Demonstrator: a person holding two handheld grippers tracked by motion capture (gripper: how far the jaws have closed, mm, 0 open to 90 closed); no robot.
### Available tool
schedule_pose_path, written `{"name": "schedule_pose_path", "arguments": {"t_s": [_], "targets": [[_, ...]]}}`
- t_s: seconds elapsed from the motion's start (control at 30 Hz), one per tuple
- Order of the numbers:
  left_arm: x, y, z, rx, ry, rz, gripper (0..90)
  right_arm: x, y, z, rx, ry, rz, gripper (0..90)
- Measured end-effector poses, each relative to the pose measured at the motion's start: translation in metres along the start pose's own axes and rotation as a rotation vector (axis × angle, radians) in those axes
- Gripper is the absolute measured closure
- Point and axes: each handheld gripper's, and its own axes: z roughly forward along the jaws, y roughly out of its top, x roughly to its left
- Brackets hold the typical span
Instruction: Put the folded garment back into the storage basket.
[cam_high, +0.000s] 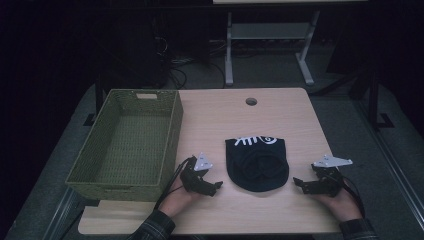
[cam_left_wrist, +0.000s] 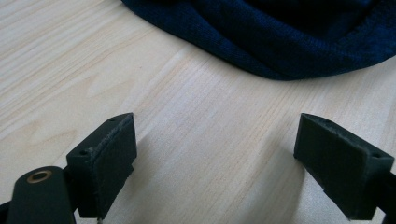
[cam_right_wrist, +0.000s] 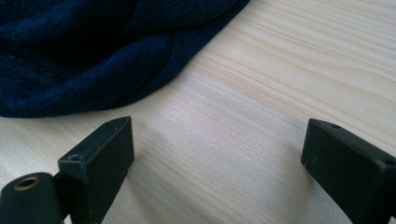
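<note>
Both tools, the left tool (cam_high: 216, 186) and the right tool (cam_high: 298, 183), are held open and empty near the tabletop's (cam_high: 280, 125) front edge, flanking the dark knitted hat (cam_high: 257, 162) laid between them.

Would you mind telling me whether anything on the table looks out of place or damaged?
Nothing stands out. The dark knit hat lies flat on the table, the green basket sits squarely at its left edge, and nothing looks spilled or broken.
</note>
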Motion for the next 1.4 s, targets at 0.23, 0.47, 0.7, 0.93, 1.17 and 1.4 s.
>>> {"name": "schedule_pose_path", "arguments": {"t_s": [0.23,0.47,0.7,0.93,1.17,1.4], "targets": [[0.000,0.000,0.000,0.001,-0.001,0.003,12.2,-0.002,0.003,-0.002,0.032,0.017,-0.014,12.2],[0.000,0.000,-0.001,0.003,0.000,0.005,12.2,-0.005,0.009,-0.003,0.050,0.030,-0.023,23.1],[0.001,-0.001,-0.001,0.004,-0.006,0.013,12.2,-0.009,0.019,-0.008,0.022,0.071,0.031,41.3],[0.000,-0.001,-0.003,0.018,-0.017,0.024,12.1,-0.009,0.034,-0.006,0.027,0.089,-0.002,66.7],[-0.001,-0.002,-0.003,0.011,-0.020,0.026,12.1,-0.011,0.053,-0.006,0.013,0.116,-0.027,87.5],[-0.001,-0.002,-0.003,0.008,-0.019,0.027,12.1,-0.015,0.069,-0.001,0.021,0.131,-0.047,89.8]]}}
